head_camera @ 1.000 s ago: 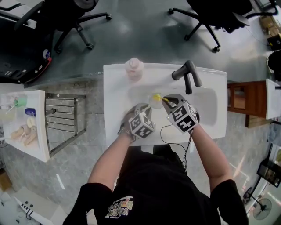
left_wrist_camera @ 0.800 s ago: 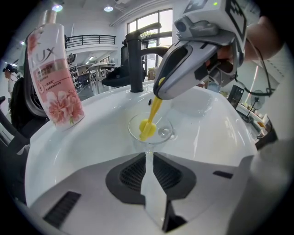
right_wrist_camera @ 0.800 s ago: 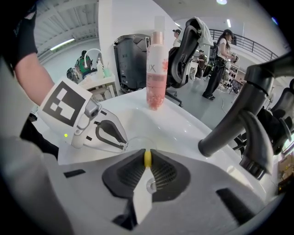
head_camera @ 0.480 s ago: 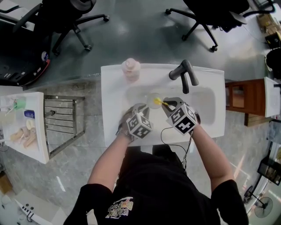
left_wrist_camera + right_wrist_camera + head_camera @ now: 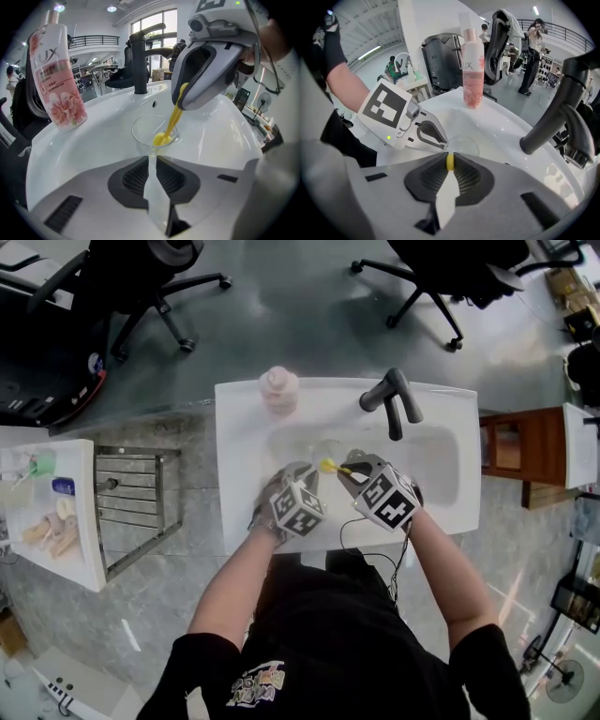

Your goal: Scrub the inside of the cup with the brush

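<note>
My left gripper [image 5: 152,159] pinches the cup [image 5: 142,132] by its rim just ahead, my right gripper [image 5: 449,161] clamps the brush [image 5: 169,125] inside it, and scrubbing too hard could lever the cup free

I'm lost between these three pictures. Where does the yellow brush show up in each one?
Head view: brush at centre, over the sink.
Left gripper view: centre, slanting down into the cup.
Right gripper view: a yellow bit low at centre, pinched between the jaws.
Shared landmark: the pink bottle on the sink's rim.
</note>
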`<state>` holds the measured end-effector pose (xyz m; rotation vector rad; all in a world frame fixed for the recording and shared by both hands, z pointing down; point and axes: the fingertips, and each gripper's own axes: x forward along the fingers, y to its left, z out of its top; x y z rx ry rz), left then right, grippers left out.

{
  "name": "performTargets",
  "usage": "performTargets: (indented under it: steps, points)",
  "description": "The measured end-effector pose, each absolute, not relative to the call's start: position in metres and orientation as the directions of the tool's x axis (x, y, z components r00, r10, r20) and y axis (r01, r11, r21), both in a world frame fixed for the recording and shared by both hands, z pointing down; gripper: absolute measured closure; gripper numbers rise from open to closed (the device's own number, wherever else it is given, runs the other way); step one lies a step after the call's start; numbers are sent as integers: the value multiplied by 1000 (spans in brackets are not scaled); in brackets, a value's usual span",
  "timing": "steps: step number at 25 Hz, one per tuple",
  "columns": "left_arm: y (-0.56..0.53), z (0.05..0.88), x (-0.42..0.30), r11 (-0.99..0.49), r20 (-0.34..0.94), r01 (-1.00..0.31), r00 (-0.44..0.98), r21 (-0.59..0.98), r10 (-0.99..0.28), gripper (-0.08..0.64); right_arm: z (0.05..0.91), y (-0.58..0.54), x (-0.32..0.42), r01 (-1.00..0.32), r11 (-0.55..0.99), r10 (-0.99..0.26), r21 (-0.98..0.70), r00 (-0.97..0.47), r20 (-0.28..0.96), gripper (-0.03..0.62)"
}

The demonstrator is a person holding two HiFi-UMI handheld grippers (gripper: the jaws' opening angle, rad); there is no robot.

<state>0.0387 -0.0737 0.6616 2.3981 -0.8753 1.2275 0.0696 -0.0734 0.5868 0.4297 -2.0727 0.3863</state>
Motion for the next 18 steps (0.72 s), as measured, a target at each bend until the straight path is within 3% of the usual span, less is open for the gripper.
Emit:
performTargets:
  steps: [18]
  points:
    - [-72,661,39,-765,811,-644,452,10,-371,512,594,-108,63,-542,840,-273,-28,-466,842,555]
